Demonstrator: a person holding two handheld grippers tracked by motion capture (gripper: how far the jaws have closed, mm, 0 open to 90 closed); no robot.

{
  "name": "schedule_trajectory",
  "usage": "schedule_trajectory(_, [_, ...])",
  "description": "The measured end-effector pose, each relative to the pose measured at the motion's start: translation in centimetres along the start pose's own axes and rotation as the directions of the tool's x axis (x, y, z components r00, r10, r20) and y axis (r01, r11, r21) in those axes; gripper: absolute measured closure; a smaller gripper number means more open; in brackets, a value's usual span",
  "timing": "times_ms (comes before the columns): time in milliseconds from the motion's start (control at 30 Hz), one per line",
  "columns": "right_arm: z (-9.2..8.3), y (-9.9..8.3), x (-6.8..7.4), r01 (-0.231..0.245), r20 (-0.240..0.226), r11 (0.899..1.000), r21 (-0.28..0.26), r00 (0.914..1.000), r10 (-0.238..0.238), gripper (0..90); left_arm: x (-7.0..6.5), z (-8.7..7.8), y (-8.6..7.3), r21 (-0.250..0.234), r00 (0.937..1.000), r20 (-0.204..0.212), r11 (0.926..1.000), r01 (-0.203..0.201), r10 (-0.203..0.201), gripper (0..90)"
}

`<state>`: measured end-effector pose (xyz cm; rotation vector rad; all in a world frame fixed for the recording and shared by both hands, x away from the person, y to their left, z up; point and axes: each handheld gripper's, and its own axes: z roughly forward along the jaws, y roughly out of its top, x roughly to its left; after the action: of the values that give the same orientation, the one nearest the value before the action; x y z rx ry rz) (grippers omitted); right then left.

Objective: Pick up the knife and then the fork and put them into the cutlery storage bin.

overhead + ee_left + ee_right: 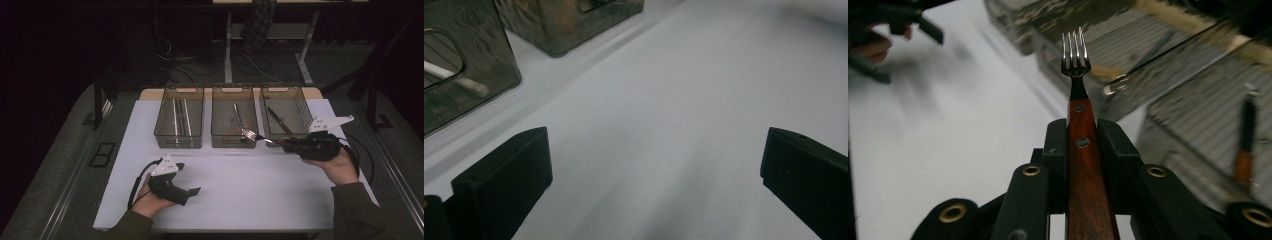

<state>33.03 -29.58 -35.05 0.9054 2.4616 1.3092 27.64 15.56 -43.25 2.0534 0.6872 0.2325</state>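
The left gripper (186,180) rests low over the white table (240,175), jaws wide apart with nothing between them. Near the middle bin (234,124), the right gripper (286,144) clamps a wooden-handled fork (256,136), tines toward that bin's front wall.

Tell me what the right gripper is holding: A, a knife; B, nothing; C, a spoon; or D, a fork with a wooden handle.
D: in the right gripper view, the right gripper has its jaws shut on the wooden handle of a fork, tines pointing away towards the bins.
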Motion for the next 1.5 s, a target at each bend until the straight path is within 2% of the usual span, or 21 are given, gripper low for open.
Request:
schedule_trajectory(200, [-1.1,0.9,-2.3,-0.047,0.089,0.999,-0.019,0.9948,0.049,75.2,0.1,0.0,0.1,0.0,1.0,-0.005,1.0,-0.008,0.008,0.0])
schedule_trajectory(400, [-1.6,2.0,-4.4,-0.093,0.184,0.996,0.0,0.9787,0.091,75.3,-0.1,0.1,0.1,0.012,0.9999,0.0,0.9999,-0.011,0.011,0.0])
schedule_trajectory(567, [-1.4,2.9,-6.2,-0.144,0.247,0.99,0.008,0.9591,0.138,75.2,0.0,0.2,0.2,0.037,0.9999,0.014,0.9993,-0.003,0.003,0.0])
schedule_trajectory(700, [-0.8,3.3,-7.7,-0.201,0.297,0.98,0.008,0.9358,0.189,75.2,-0.2,0.4,0.2,0.039,0.9999,0.011,0.9992,-0.011,0.01,0.0])
schedule_trajectory(933, [1.7,3.3,-9.6,-0.275,0.355,0.961,0.035,0.9023,0.245,75.2,-0.2,0.7,0.2,0.046,0.9996,0.012,0.9986,-0.026,0.025,0.0])
schedule_trajectory(1000, [2.4,3.0,-10.1,-0.303,0.355,0.953,0.031,0.8941,0.273,75.2,-0.2,0.7,0.2,0.043,0.9995,0.014,0.9986,-0.029,0.029,0.0])
schedule_trajectory(1100, [3.6,2.7,-10.7,-0.326,0.355,0.944,0.045,0.8887,0.29,75.2,-0.2,0.7,0.2,0.044,0.9994,0.017,0.9985,-0.033,0.032,0.0])
schedule_trajectory(1267, [5.6,2.5,-10.8,-0.336,0.354,0.938,0.082,0.8899,0.288,75.1,-0.3,0.7,0.2,0.045,0.9993,0.019,0.9984,-0.033,0.032,0.0])
schedule_trajectory(1400, [6.9,2.4,-10.9,-0.357,0.365,0.929,0.099,0.8812,0.3,75.0,-0.3,0.8,0.2,0.054,0.9991,0.021,0.9978,-0.039,0.038,0.0])
schedule_trajectory(1467, [7.5,2.3,-10.8,-0.365,0.353,0.925,0.11,0.884,0.307,74.9,-0.3,0.8,0.2,0.065,0.9988,0.024,0.9969,-0.044,0.042,0.3])
schedule_trajectory(1500, [7.7,2.3,-10.8,-0.361,0.361,0.925,0.122,0.8839,0.297,74.8,-0.3,0.9,0.2,0.066,0.9986,0.027,0.9967,-0.047,0.045,0.3])
